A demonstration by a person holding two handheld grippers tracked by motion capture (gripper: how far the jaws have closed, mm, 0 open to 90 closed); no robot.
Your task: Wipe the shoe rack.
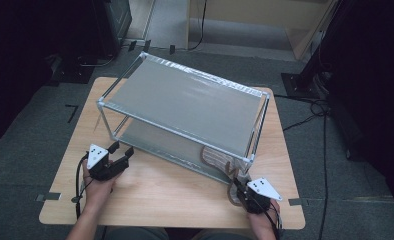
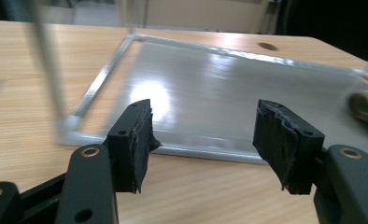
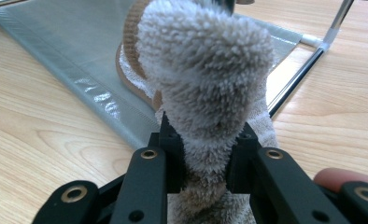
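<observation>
Right hand-held gripper (image 3: 204, 163) clenched on fuzzy slipper (image 3: 205, 79) at rack (image 1: 185, 100) corner, left hand-held gripper (image 2: 203, 144) released over bare counter (image 1: 170, 190) by rack's front edge.

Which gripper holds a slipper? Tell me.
The right gripper: its jaws pinch a fluffy grey slipper near the rack's corner. The left gripper is open, with nothing between its jaws.

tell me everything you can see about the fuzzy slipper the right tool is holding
The slipper looks like grey-beige fleecy plush with a brown ribbed trim along its edge. The right tool is shut on it, its black jaws squeezing the plush from both sides so the fluffy part bulges above them. In the high view it sits at the near right corner of the metal rack, at the lower shelf's edge. A second, similar slipper lies on the lower shelf just behind it; whether they touch is unclear.
</observation>
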